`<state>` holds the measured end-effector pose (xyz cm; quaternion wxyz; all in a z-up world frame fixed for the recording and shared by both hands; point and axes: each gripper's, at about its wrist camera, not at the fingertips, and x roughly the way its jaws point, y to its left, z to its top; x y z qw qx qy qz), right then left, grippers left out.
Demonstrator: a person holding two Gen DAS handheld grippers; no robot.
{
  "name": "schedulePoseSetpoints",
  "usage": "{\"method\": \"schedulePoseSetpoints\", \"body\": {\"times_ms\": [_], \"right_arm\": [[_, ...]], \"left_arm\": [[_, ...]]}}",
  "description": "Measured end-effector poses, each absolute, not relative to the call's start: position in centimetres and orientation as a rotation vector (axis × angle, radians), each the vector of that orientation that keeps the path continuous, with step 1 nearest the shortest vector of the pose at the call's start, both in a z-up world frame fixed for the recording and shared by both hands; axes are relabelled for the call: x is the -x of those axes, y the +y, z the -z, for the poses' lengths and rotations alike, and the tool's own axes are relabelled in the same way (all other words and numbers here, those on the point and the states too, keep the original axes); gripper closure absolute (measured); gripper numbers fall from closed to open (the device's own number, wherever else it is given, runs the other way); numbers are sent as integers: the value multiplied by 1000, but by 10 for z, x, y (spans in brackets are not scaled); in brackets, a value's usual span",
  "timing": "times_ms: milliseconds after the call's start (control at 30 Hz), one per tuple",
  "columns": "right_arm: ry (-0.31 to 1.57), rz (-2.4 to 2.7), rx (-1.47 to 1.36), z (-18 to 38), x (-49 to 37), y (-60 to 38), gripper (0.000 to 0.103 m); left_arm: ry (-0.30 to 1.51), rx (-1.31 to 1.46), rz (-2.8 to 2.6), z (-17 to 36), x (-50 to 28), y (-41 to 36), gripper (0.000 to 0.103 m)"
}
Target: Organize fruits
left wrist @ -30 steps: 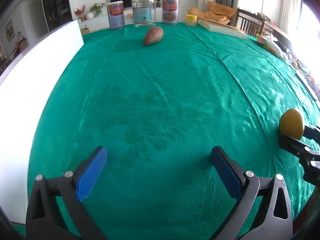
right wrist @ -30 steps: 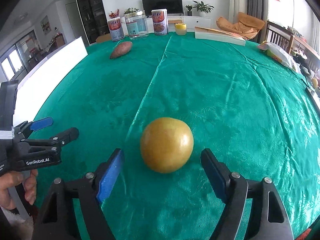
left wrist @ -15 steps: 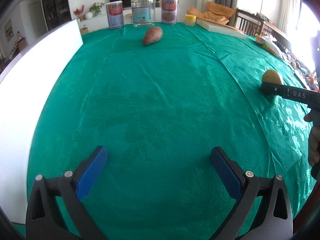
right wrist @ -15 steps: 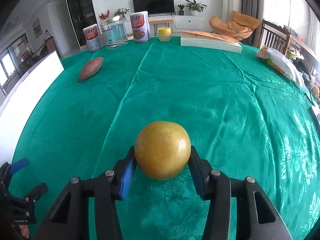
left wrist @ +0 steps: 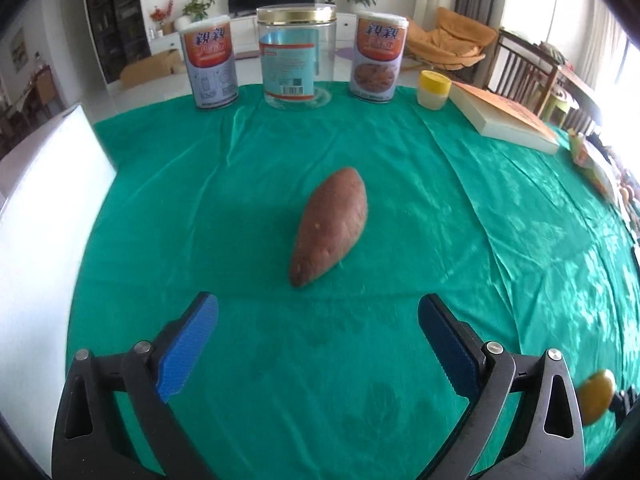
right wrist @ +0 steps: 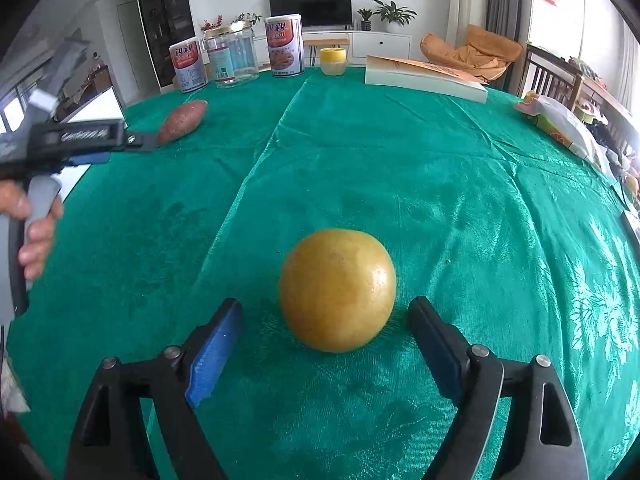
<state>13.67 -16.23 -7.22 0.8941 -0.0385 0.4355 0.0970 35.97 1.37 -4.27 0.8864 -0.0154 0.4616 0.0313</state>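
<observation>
- Right wrist view, lower centre: my right gripper [right wrist: 322, 340] has just been opening; its jaws stand spread with the yellow round fruit [right wrist: 338, 290] between them, a gap showing on each side, so neither pad presses it. The fruit rests on the green tablecloth [right wrist: 440, 184].
- Left wrist view, lower centre: my left gripper [left wrist: 318, 334] is spread wide with nothing between its blue pads [left wrist: 188, 344]; the sweet potato [left wrist: 330, 226] lies on the cloth just beyond the fingertips, at mid-frame, apart from them.
- Right wrist view, left edge: the left gripper appears side-on and motion-blurred, its lettering unreadable; a hand [right wrist: 34, 232] on its handle is cut off by the frame. Its tip overlaps the sweet potato in the upper left; I cannot tell contact from this view.
- Left wrist view, lower right corner: the yellow fruit shows as a blurred sliver, mostly hidden behind my gripper's right finger.
- Top of the left view: two printed cans [left wrist: 210, 68], a clear jar with a gold lid [left wrist: 296, 60], a small yellow-capped pot [left wrist: 433, 90] and a book [left wrist: 508, 120] line the far edge.
- Left edge: a white board [left wrist: 44, 216], overexposed, detail lost.
</observation>
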Motion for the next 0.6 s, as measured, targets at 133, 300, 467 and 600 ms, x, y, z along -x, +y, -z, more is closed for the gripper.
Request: {"method": "schedulePoseSetpoints", "body": {"times_ms": [133, 300, 467, 600], "right_arm": [[903, -201, 74, 72, -137, -164, 17], [903, -211, 52, 72, -138, -166, 14], [901, -213, 37, 72, -138, -168, 14], [900, -216, 33, 71, -138, -169, 14]], "left_arm": [[972, -51, -94, 57, -404, 2, 4], [960, -12, -51, 60, -405, 4, 62], [993, 20, -63, 57, -352, 14, 62], [1041, 61, -16, 50, -268, 16, 62]]}}
